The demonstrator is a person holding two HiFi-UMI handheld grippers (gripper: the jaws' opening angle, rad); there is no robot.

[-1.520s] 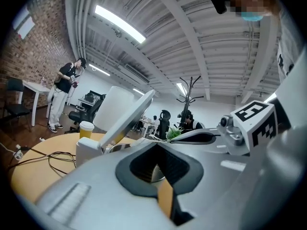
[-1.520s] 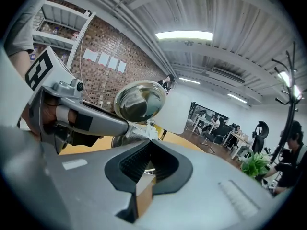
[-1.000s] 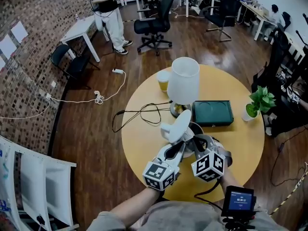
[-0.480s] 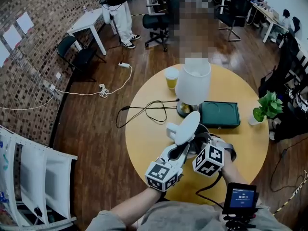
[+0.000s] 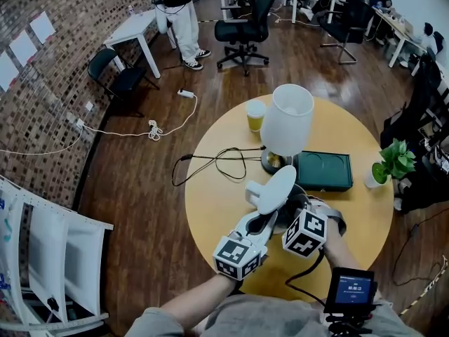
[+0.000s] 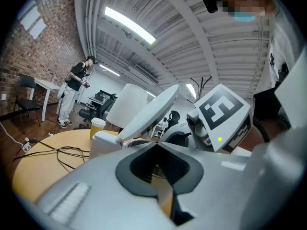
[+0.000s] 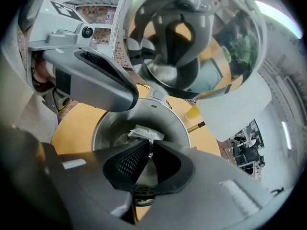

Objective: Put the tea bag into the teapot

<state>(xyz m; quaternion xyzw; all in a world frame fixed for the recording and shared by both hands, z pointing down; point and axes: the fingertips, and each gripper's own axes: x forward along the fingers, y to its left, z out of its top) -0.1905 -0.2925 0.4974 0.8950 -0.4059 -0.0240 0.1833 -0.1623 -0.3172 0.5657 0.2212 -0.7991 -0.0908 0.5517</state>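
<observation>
Steel teapot (image 7: 109, 127), lid (image 7: 192, 42) up, holds 1 tea bag (image 7: 141, 132), just beyond right gripper (image 7: 149, 145) tips. Its jaws have just been opening, now slightly apart, bag not betw. them. Left gripper (image 6: 156, 146) jaws pressed together.

I saw a dark plank floor (image 5: 133, 188), with a brick wall (image 5: 63, 69) along its left. A round yellow surface (image 5: 210, 216) stood centre; beyond it were a black office chair (image 5: 242, 30), a white table (image 5: 144, 30) and a small black chair (image 5: 116, 79). Strip lights (image 6: 129, 25) ran across the ceiling.
</observation>
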